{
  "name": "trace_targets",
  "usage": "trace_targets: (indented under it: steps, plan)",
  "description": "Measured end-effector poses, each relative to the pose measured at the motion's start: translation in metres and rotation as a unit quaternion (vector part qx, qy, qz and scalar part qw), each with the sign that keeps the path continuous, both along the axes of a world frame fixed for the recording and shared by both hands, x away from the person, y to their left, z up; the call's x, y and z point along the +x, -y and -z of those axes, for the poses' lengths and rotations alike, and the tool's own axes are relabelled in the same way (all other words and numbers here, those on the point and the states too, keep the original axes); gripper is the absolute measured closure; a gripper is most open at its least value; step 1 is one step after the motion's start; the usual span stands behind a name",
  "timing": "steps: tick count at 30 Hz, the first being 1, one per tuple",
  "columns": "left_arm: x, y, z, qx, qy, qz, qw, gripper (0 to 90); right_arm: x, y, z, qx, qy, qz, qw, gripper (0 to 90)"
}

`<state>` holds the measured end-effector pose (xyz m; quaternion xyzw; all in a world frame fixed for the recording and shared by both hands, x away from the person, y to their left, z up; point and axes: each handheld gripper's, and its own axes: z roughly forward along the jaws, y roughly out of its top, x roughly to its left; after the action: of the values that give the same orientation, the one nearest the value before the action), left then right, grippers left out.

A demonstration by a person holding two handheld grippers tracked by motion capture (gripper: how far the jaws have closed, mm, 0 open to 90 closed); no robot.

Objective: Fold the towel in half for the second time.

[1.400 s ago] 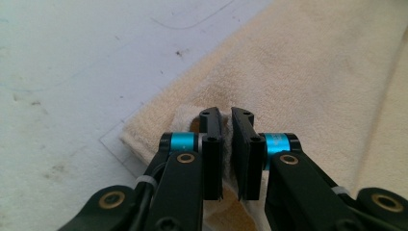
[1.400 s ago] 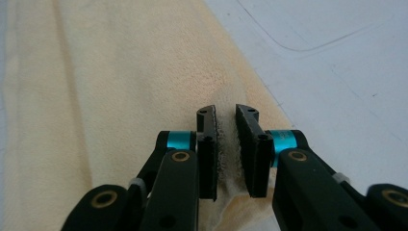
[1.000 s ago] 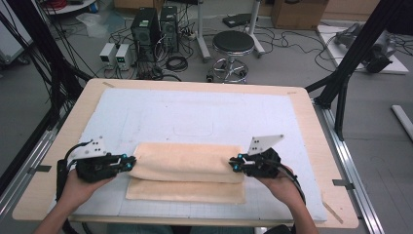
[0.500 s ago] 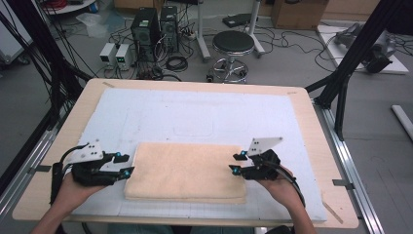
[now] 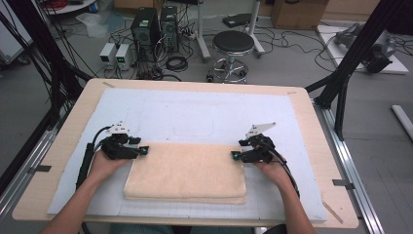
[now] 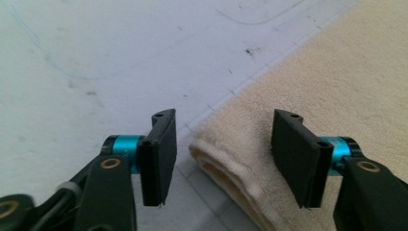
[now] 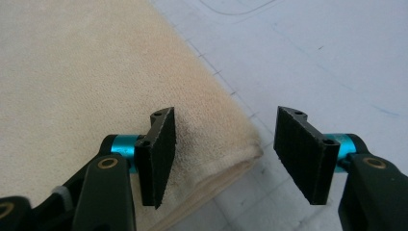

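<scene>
Jaws, left gripper point(image 6: 223, 159): spread, just been opening; a towel point(image 5: 187, 170) corner lies between the pads, untouched.
Jaws, right gripper point(image 7: 223, 159): spread, just been opening, astride the opposite far corner, pads clear of the cloth.
Towel: folded, beige, flat on the white mat point(image 5: 195, 112) at the near side of the table point(image 5: 73, 122).
Hands: one at each far corner of the towel.

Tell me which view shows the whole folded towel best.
The high view: the folded towel lies complete on the white mat. The left gripper view gives just one layered corner and the right gripper view another corner.
</scene>
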<state>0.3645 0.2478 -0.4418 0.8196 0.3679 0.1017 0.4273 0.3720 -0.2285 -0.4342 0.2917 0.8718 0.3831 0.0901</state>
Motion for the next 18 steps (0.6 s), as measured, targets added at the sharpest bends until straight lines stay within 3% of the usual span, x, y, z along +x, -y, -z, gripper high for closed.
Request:
trace_targets:
  steps: [3,4,5,6,7,8,9,10,15,16,17,18]
  plan:
    - [-0.002,0.001,-0.001,0.002,0.001,0.011,0.9999,60.5,0.002,-0.001,0.003,0.007,-0.009,-0.005,0.9999,44.0]
    - [-0.003,0.003,-0.002,0.006,0.004,0.017,0.9998,64.0,0.003,-0.002,0.004,0.020,-0.022,-0.018,0.9994,51.7]
    - [-0.003,0.003,-0.002,0.006,0.004,0.017,0.9998,66.6,0.003,-0.002,0.004,0.020,-0.022,-0.018,0.9994,51.7]
    - [-0.005,0.004,-0.003,0.009,0.005,0.018,0.9998,70.9,0.003,-0.004,0.005,0.026,-0.035,-0.026,0.9987,60.4]
    - [-0.005,0.004,-0.003,0.009,0.005,0.018,0.9998,74.9,0.003,-0.004,0.005,0.026,-0.035,-0.026,0.9987,60.4]
    - [-0.005,0.004,-0.005,0.013,0.009,0.017,0.9997,77.3,0.003,-0.004,0.003,0.027,-0.033,-0.032,0.9986,73.1]
    - [-0.005,0.004,-0.005,0.013,0.009,0.017,0.9997,78.6,0.003,-0.004,0.003,0.027,-0.033,-0.032,0.9986,73.1]
    - [-0.006,0.004,-0.006,0.013,0.012,0.016,0.9997,79.4,0.001,-0.005,-0.001,0.018,-0.017,-0.041,0.9988,78.1]
    - [0.000,0.002,-0.015,0.011,0.035,-0.017,0.9992,80.5,0.005,-0.007,-0.011,0.006,-0.001,-0.029,0.9996,80.0]
    - [0.006,0.004,-0.020,0.015,0.049,-0.034,0.9981,80.6,0.013,-0.009,-0.018,0.002,0.005,-0.024,0.9997,80.1]
    - [0.006,0.004,-0.020,0.015,0.049,-0.034,0.9981,80.5,0.013,-0.009,-0.018,0.002,0.005,-0.024,0.9997,80.1]
    - [0.017,0.006,-0.025,0.011,0.047,-0.047,0.9977,80.5,0.024,-0.012,-0.024,-0.011,0.009,-0.016,0.9998,80.1]
